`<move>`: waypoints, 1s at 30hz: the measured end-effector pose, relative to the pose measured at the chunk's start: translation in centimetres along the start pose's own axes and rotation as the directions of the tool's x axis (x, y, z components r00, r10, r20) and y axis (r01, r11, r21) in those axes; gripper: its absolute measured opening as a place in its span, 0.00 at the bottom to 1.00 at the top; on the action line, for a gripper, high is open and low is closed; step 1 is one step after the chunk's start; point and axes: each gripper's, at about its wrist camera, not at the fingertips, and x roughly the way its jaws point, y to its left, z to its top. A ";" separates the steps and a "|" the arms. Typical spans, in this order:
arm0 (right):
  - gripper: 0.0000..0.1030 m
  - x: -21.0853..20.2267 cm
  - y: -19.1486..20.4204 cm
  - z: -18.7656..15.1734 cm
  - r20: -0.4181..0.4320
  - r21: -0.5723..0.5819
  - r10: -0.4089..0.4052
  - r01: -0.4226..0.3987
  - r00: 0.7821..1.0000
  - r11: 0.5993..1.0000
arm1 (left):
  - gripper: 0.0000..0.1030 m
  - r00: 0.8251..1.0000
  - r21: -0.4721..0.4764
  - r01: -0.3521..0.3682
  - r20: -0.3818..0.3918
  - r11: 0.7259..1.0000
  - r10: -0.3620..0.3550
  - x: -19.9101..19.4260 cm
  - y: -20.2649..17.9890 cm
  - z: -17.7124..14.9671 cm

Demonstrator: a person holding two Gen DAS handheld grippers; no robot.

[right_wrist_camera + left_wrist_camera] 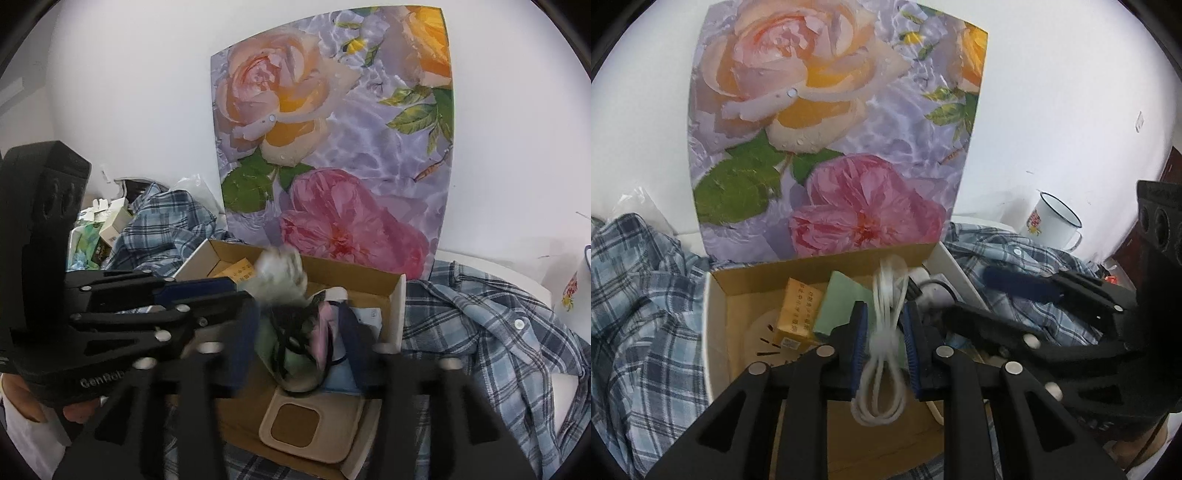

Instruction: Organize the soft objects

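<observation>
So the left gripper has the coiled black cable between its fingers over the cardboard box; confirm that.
Not quite: the cable between the left gripper fingers is white, not black, as the left wrist view shows. The rest holds: it is a coiled bundle hanging over the open cardboard box.

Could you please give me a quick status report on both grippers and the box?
Left gripper astride white cord bundle, grip unconfirmed. Right gripper blurred over dark cord tangle. Both above open cardboard box; plaid shirt beside it.
</observation>
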 end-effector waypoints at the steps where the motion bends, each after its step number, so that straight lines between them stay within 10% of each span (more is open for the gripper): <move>1: 0.61 -0.2 -0.1 0.0 0.007 0.004 -0.005 0.005 1.000 1.000 | 0.28 1.000 -0.001 -0.011 0.006 1.000 0.011 -0.1 0.1 0.1; 5: 0.66 -1.1 -0.7 0.4 0.033 0.020 0.006 -0.006 0.999 1.000 | 0.98 0.998 -0.035 -0.058 0.026 0.998 0.059 -0.6 0.8 0.6; 13: 0.98 -2.1 -1.6 0.6 0.063 0.042 -0.024 0.022 0.998 0.999 | 1.00 0.990 -0.077 -0.118 0.070 0.990 0.124 -1.4 2.6 1.1; 30: 0.99 -3.8 -0.9 1.4 0.111 0.018 -0.024 0.022 0.994 1.000 | 1.00 0.983 -0.044 -0.127 0.126 0.991 0.132 -3.5 1.5 1.5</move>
